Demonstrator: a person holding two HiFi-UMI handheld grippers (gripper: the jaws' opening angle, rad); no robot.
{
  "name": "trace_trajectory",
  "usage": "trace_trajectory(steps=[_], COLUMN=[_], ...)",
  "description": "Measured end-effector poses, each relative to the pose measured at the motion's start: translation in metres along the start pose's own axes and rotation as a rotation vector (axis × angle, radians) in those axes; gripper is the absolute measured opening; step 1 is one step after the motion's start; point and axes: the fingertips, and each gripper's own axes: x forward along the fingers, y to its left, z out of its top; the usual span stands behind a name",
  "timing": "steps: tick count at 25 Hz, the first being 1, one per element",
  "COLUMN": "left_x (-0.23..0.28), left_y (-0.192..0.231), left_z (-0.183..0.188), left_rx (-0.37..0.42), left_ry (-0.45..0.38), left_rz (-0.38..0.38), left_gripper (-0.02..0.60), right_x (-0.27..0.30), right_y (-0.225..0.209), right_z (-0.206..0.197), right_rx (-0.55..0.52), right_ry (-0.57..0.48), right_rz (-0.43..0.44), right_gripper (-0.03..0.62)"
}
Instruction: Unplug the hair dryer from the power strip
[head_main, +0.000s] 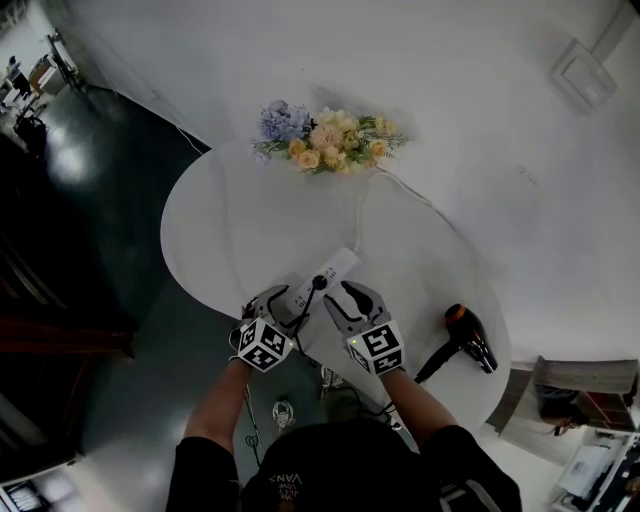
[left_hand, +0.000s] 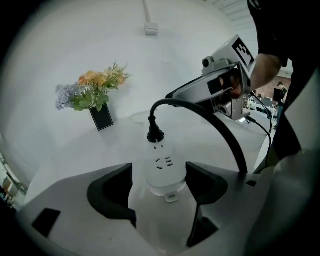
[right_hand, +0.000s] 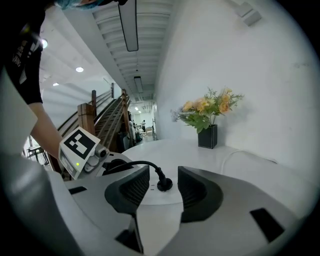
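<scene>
The strip lies by the near edge of a round white table, with the plug seated in it and its cord running right to the dryer. The left gripper has its jaws apart astride the strip's end. The right gripper is spread too, the plug between its jaws but untouched. Best to pin the strip first, then close low on the plug body, not the cord, and pull straight out. The tabletop looks slick. Flowers stand at the far side by a white wall, and dark floor lies to the left.
</scene>
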Motion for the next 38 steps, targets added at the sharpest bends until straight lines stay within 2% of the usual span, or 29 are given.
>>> trace_trajectory(steps=[4, 6, 12, 20, 25, 30, 33, 34, 38], left_x=[0.003, 0.004, 0.004, 0.005, 0.005, 0.006, 0.007, 0.007, 0.007], left_y=[-0.003, -0.006, -0.007, -0.006, -0.006, -0.005, -0.005, -0.005, -0.004], left_z=[-0.001, -0.002, -0.004, -0.004, -0.005, -0.005, -0.006, -0.007, -0.008], left_rx=[0.044, 0.052, 0.036, 0.017, 0.005, -0.020, -0.038, -0.043, -0.052], left_ry=[0.016, 0.020, 0.004, 0.011, 0.011, 0.009, 0.012, 0.015, 0.026], left_rz=[-0.014, -0.032, -0.049, -0.063, -0.075, -0.097, -0.114, -0.119, -0.131], left_gripper=[0.334, 0.312, 0.290, 0.285, 0.284, 0.284, 0.282, 0.281, 0.281], right_x=[0.020, 0.028, 0.046, 0.059, 0.064, 0.064, 0.064, 0.064, 0.064], right_y=[0.004, 0.004, 0.006, 0.003, -0.001, 0.001, 0.002, 0.004, 0.004], right_z=[-0.010, -0.014, -0.025, -0.026, -0.026, -0.016, -0.024, -0.024, -0.025], right_rx=[-0.037, -0.037, -0.090, -0.159, -0.196, -0.299, -0.308, -0.312, -0.266], right_ry=[0.041, 0.044, 0.072, 0.101, 0.105, 0.075, 0.090, 0.088, 0.082], right_rz=[0.039, 0.054, 0.093, 0.077, 0.085, 0.092, 0.092, 0.095, 0.108], right_gripper=[0.161, 0.161, 0.161, 0.161, 0.133, 0.122, 0.111, 0.076, 0.074])
